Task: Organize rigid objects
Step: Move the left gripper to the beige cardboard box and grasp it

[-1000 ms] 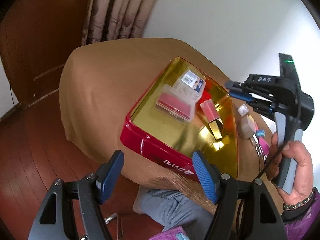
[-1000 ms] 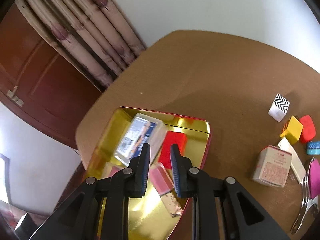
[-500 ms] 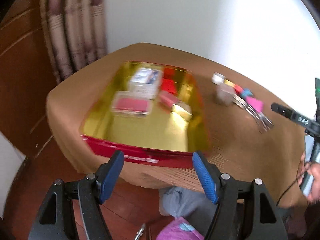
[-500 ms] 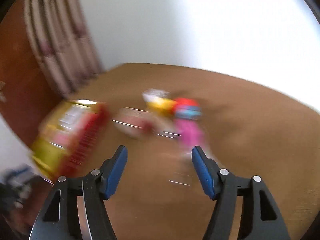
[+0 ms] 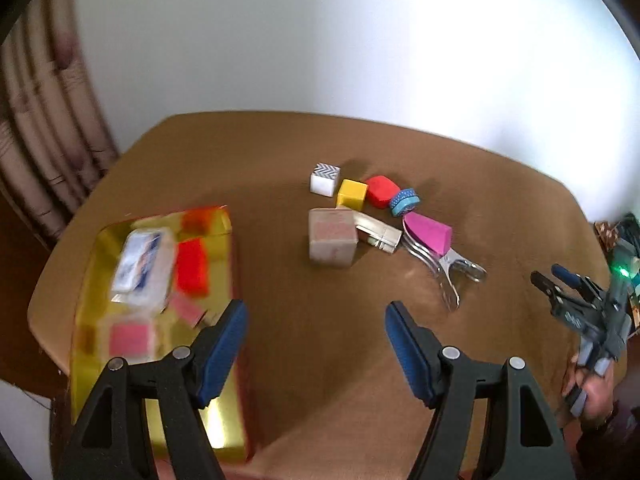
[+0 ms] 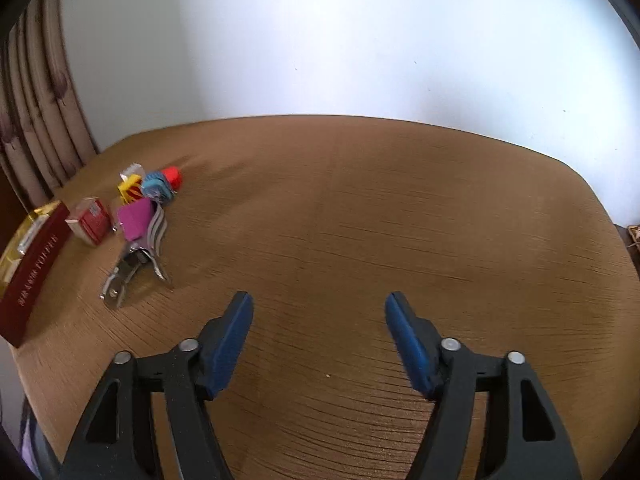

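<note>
1. Both tools are empty. Our left gripper (image 5: 316,344) hangs with its jaws spread wide over the near part of the table (image 5: 280,152), and our right gripper (image 6: 318,340) is just as wide open over bare tabletop towards the right edge.
2. The loose pieces sit in one cluster near the middle of the table, closer to the far edge: a white cube (image 5: 325,179), a yellow cube (image 5: 351,195), a red block (image 5: 382,191), a blue tape roll (image 5: 405,201), a cardboard box (image 5: 332,237), a pale flat bar (image 5: 378,233), a pink wedge (image 5: 428,234) and metal tongs (image 5: 448,270).
3. We judge the cubes and the red block light and stiff; a grip across two flat opposite faces should hold them.
4. The cardboard box looks light but crushable, so we would squeeze its side walls gently.
5. The tongs look smooth and probably slippery. We would take them at the narrow joint end, watching the wedge that lies on their arms.
6. The gold tin (image 5: 158,424) with red walls lies along the left edge. It already holds a clear plastic case (image 5: 144,268), a red card (image 5: 192,266), a pink box (image 5: 128,338) and a small pink piece (image 5: 188,308), with bare gold floor left at its near end.
</note>
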The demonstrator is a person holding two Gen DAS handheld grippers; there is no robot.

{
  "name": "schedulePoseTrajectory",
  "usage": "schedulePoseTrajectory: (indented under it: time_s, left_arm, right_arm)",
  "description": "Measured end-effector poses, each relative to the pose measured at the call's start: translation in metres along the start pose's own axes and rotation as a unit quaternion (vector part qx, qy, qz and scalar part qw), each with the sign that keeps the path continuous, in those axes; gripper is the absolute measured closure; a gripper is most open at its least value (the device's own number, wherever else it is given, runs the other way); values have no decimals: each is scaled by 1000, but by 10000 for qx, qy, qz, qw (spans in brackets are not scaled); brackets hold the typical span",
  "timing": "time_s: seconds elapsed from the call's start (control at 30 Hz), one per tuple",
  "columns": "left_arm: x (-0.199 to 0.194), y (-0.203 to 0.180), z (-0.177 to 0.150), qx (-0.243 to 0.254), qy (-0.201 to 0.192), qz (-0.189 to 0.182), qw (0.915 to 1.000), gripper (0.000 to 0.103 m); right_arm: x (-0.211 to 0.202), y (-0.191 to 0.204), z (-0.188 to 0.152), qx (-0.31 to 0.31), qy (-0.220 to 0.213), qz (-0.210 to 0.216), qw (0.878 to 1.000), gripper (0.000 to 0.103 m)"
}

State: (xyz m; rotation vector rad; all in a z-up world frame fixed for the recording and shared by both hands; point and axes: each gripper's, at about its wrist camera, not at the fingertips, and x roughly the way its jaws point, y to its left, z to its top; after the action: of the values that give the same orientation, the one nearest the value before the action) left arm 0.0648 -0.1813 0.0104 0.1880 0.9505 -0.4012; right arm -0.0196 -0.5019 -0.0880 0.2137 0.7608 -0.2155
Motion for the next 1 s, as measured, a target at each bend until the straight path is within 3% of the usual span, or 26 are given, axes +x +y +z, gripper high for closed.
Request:
schedulePoseTrajectory:
  time_s: [0.17, 0.33, 0.53, 0.97, 1.0]
  left_arm:
    - [44, -20, 27, 320, 208, 100, 9992, 30]
    - [74, -18, 38, 214, 340, 9, 9992, 30]
    - [102, -17, 48, 166, 626, 19, 9979, 30]
    - [140, -13, 48, 133, 864, 232, 9959, 30]
    - [141, -12, 47, 119, 832, 209, 9962, 35]
  right_arm:
    - [0, -2, -2, -14, 0, 288, 9996, 25]
    - [6, 7, -1, 32, 26, 588, 9983, 22]
    - [3, 7, -2, 23, 38, 706, 9975, 19]
    - [5, 9, -3, 22, 169, 813, 9965, 15]
    - [4, 9, -3, 25, 171, 820, 9965, 15]
